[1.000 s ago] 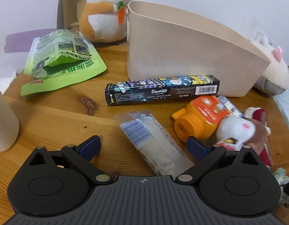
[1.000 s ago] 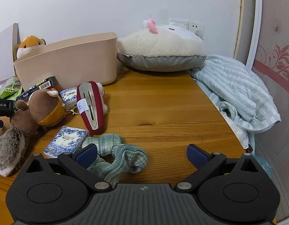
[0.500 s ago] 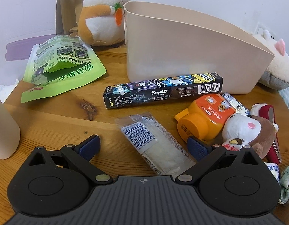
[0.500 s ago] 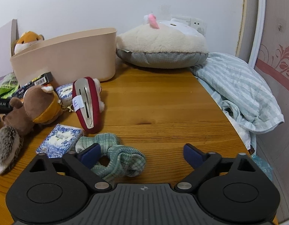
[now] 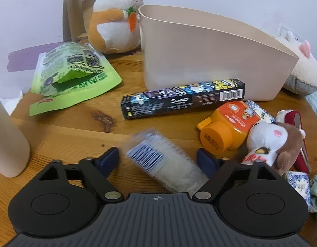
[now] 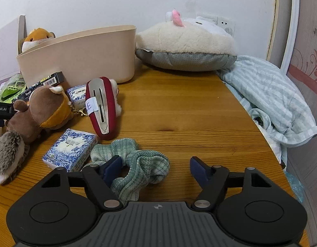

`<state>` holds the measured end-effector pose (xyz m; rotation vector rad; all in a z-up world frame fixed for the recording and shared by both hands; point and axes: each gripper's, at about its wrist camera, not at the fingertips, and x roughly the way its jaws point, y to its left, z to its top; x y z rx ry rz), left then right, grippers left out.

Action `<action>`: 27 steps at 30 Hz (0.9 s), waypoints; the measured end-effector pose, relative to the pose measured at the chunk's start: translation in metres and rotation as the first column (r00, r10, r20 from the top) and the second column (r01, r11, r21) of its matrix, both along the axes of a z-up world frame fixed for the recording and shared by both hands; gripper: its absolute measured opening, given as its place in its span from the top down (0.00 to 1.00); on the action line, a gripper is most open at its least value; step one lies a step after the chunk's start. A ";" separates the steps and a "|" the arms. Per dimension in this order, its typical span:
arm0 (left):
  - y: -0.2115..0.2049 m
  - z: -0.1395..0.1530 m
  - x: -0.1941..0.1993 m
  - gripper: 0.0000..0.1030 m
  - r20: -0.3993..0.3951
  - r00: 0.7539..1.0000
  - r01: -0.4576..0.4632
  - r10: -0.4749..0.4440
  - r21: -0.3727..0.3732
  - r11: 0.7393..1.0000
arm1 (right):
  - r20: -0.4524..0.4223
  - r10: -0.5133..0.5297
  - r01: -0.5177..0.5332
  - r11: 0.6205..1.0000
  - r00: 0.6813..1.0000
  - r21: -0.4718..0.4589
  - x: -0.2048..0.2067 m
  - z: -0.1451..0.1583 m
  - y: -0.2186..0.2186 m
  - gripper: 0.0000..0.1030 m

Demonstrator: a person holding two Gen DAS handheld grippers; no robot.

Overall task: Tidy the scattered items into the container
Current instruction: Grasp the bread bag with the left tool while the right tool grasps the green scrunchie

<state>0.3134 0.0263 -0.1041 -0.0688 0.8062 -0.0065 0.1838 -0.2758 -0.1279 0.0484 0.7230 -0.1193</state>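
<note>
Clear-wrapped packet [image 5: 166, 162] and green scrunchie [image 6: 138, 164] are framed on the desk [image 6: 179, 113] by the closing, not yet gripping left gripper [image 5: 158, 158] and right gripper [image 6: 154, 166]; squarer centring is advised before the beige container [image 5: 209, 61] is approached.

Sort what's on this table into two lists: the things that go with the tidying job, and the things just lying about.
For the job: beige bin, clear packet between the closing left gripper, green scrunchie at the closing right gripper, toothpaste box, orange bottle, red hair clip, squirrel keychain, tissue pack, green pouch.

Lying about: hamster plush, cream cushion, striped cloth.
</note>
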 end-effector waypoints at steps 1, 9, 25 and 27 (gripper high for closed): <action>0.002 0.000 -0.001 0.26 0.001 1.000 0.004 -0.004 -0.004 1.000 | 0.000 0.001 -0.001 1.000 1.000 0.002 0.000 0.000 0.000 0.32; 0.009 0.001 -0.004 0.34 0.011 1.000 -0.010 0.010 -0.026 1.000 | -0.010 0.017 -0.016 1.000 1.000 0.017 0.000 0.001 0.002 0.51; 0.021 0.006 -0.015 0.58 0.024 0.999 -0.020 0.022 -0.083 0.996 | 0.001 0.024 -0.024 0.999 1.000 0.049 -0.003 0.002 -0.004 0.85; 0.023 0.007 -0.018 0.59 0.025 0.999 -0.018 0.021 -0.088 0.996 | 0.005 0.023 -0.023 0.998 1.000 0.052 -0.004 0.003 -0.005 0.86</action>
